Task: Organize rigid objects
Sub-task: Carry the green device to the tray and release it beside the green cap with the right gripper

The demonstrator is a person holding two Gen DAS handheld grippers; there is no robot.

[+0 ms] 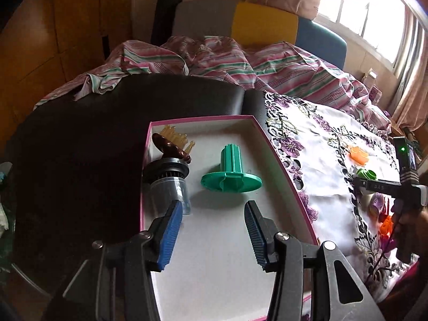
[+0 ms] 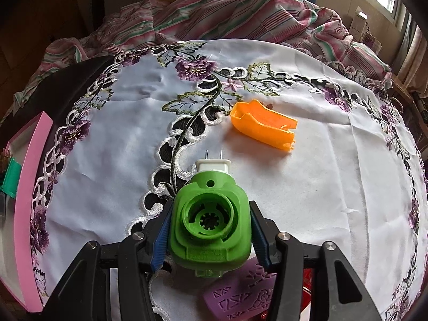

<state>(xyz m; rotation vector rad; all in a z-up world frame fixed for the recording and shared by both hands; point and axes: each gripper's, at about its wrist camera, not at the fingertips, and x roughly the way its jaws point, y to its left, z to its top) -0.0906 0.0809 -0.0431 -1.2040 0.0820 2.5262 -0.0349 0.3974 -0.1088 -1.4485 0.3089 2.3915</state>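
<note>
My left gripper (image 1: 214, 206) hangs open over a pink-rimmed white box (image 1: 203, 119), with nothing between its blue pads. Inside the box lie a teal flanged spool (image 1: 231, 172), a clear cylinder with a black ribbed cap (image 1: 167, 182), a dark brown piece (image 1: 171, 147) and several amber translucent bits (image 1: 178, 135). My right gripper (image 2: 210, 208) is shut on a green plug adapter (image 2: 211, 222) with white prongs, held just over the embroidered white cloth (image 2: 321, 187). An orange plastic shell (image 2: 263, 127) lies on the cloth beyond it. A purple patterned piece (image 2: 240, 291) shows under the adapter.
The box's pink wall (image 2: 29, 187) is at the left edge of the right wrist view. A black table surface (image 1: 80, 147) lies left of the box. Striped bedding (image 1: 214, 58) is heaped behind it. Small orange and purple items (image 1: 385, 219) sit near the right hand.
</note>
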